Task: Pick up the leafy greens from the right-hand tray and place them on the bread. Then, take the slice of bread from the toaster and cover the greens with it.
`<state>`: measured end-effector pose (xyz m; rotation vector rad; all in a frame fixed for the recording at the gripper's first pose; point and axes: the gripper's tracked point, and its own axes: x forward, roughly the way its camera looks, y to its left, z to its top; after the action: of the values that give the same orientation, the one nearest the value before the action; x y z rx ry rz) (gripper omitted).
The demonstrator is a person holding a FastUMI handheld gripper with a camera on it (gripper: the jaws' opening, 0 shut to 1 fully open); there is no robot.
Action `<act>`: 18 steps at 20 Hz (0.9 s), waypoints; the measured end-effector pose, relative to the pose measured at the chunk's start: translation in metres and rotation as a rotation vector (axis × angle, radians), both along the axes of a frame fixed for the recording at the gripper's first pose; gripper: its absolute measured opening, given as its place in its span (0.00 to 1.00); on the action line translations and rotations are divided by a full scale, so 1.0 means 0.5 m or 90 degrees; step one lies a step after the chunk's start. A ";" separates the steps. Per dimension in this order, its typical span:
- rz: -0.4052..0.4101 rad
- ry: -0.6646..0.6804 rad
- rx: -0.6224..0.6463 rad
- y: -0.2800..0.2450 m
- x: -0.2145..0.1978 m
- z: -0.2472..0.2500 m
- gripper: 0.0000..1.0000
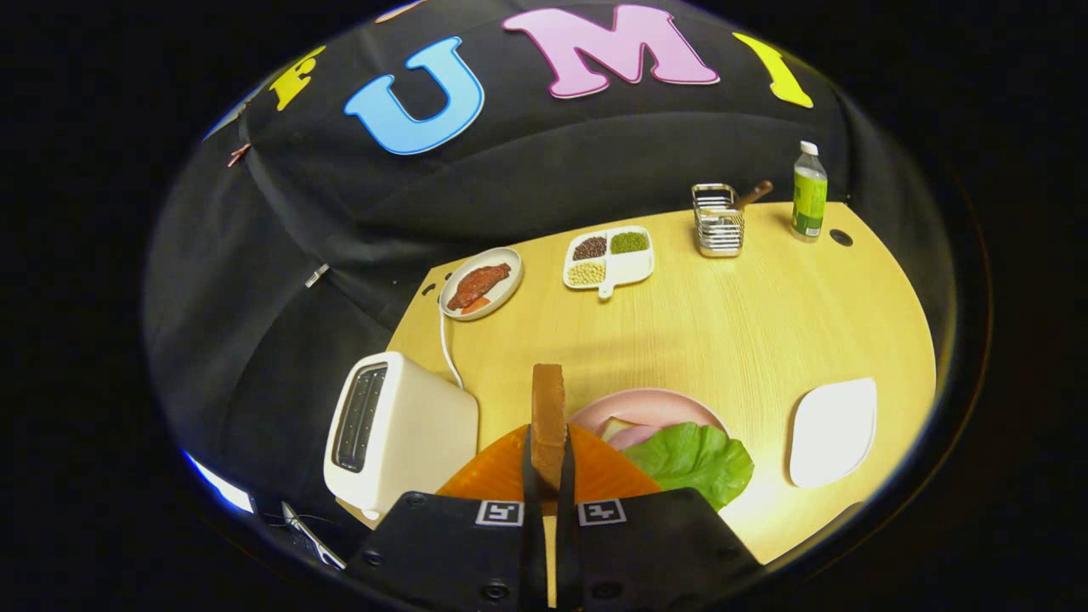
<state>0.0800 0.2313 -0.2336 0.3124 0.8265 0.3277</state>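
A slice of bread (548,406) stands on edge between my fingers, and my gripper (548,459) is shut on it, holding it above the table. Just beyond and right of the fingers lies a pink plate (654,406) with a green lettuce leaf (693,459) spread over a pale slice beneath it. Left of the fingers stands the white toaster (399,429), its slots dark. A white tray (833,432) lies bare to the right of the plate.
On the wooden table (722,331), farther back, are an oval dish with red food (481,283), a divided dish of grains (609,257), a wire rack (718,221) and a green bottle (808,194). The toaster's white cord (448,344) runs back along the table.
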 end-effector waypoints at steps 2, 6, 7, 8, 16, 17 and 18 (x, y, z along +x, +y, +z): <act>-0.001 0.015 -0.005 -0.015 -0.003 -0.031 0.09; 0.002 0.047 0.005 -0.026 -0.007 -0.084 0.09; 0.003 0.053 0.005 -0.028 -0.009 -0.093 0.09; 0.004 0.057 0.006 -0.036 -0.006 -0.101 0.09; -0.028 0.084 -0.016 -0.108 -0.003 -0.149 0.23; -0.034 0.089 -0.022 -0.121 -0.005 -0.157 0.30; -0.039 0.093 -0.023 -0.130 -0.008 -0.164 0.36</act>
<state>0.0763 0.1664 -0.3154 0.3295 0.9630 0.2340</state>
